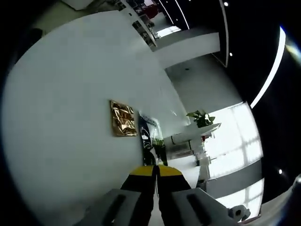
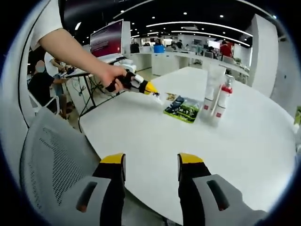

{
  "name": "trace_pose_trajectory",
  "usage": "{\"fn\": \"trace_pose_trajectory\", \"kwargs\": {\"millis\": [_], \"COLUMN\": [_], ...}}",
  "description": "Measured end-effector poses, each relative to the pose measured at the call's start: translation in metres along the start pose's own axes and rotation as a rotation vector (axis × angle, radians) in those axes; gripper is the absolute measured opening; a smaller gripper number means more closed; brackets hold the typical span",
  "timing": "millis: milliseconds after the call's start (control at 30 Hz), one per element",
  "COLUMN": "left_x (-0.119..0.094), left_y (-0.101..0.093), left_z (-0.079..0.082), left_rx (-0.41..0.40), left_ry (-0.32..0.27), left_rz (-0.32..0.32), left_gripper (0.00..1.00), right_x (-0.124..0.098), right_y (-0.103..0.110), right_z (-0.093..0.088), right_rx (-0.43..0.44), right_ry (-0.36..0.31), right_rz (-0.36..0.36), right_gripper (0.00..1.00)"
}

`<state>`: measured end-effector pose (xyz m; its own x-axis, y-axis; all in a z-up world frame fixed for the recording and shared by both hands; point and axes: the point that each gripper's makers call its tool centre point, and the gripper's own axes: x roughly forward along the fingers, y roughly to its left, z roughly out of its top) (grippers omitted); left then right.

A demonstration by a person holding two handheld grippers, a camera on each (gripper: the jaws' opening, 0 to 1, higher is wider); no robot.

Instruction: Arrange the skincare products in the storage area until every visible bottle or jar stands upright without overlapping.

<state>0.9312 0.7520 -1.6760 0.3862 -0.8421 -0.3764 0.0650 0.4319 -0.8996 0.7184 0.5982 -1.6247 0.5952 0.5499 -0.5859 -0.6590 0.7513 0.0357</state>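
Right gripper (image 2: pixel 151 165): jaws well apart, nothing between them, hovering over the near edge of a white round table (image 2: pixel 188 155); a grey mesh chair back (image 2: pixel 56 155) sits just beside that edge on the near left. Skincare products stand toward the far side of the table: a tall white tube (image 2: pixel 210 92) and a white bottle with a red cap and red base band (image 2: pixel 222 101), both upright, just beside each other; whether they touch cannot be told. Next to them lies a flat green packet (image 2: pixel 182 109), with a smaller item just beyond it, too small to identify. In the right gripper view the left gripper (image 2: pixel 149 88), held in the person's hand (image 2: pixel 112 75), reaches in from the left with its yellow tip near the packet's far corner. Left gripper view: yellow-tipped jaws (image 1: pixel 156 172) pressed close together with nothing visible between them, pointing at a white wall (image 1: pixel 61 117) bearing a gold-coloured panel (image 1: pixel 123 118); a potted plant (image 1: pixel 201 117) sits on a white ledge beside bright windows (image 1: pixel 240 136).
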Motion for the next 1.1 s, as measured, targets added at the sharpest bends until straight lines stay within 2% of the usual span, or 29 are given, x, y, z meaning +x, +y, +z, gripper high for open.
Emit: {"fn": "trace_pose_trajectory", "kwargs": {"millis": [200, 500, 833, 1000, 1100], "left_x": [0.005, 0.01, 0.013, 0.012, 0.009], "left_y": [0.017, 0.029, 0.036, 0.037, 0.038], "left_z": [0.0, 0.004, 0.002, 0.003, 0.004], "left_rx": [-0.017, -0.04, 0.024, 0.037, 0.071], "left_ry": [0.011, 0.012, 0.052, 0.055, 0.06], "left_rz": [0.039, 0.074, 0.171, 0.206, 0.243], "left_gripper": [0.01, 0.01, 0.04, 0.06, 0.08], "right_x": [0.001, 0.002, 0.003, 0.003, 0.003], "right_y": [-0.001, 0.002, 0.004, 0.005, 0.004], "right_z": [-0.001, -0.002, -0.004, -0.004, -0.005], "right_rx": [0.009, -0.006, -0.019, -0.028, -0.024], "right_ry": [0.005, 0.017, 0.026, 0.027, 0.028], "right_rz": [0.001, 0.012, 0.019, 0.025, 0.022], "right_gripper": [0.41, 0.39, 0.4, 0.39, 0.39]}}
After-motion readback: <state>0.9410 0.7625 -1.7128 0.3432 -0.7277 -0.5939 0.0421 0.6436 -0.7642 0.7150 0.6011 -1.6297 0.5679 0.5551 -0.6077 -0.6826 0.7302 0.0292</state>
